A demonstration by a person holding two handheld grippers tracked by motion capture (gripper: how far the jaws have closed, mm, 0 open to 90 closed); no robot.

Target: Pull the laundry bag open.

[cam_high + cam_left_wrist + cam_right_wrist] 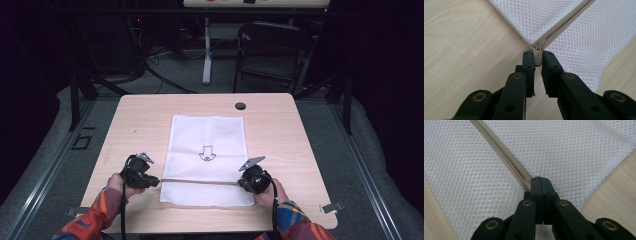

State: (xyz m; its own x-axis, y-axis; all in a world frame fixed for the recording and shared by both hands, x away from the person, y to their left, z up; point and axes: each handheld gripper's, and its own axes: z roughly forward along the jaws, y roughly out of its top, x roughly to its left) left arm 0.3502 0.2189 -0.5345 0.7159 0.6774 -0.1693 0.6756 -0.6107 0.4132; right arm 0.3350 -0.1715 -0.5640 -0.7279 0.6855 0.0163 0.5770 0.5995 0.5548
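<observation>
1. White mesh bag [207, 157] lies flat mid-table [280, 125], its beige zip [200, 180] running across near the person's edge.
2. Left gripper [537, 58] sits at the bag's left edge, jaws nearly closed, nipping the zip pull [538, 59].
3. Right gripper [541, 181] is fully closed, pinching the mesh and zip at the right end.
4. My judgement: the zip is being worked. Keep the right pinch firm as an anchor, draw the pull straight along the teeth, low and level, so the mesh doesn't bunch.
</observation>
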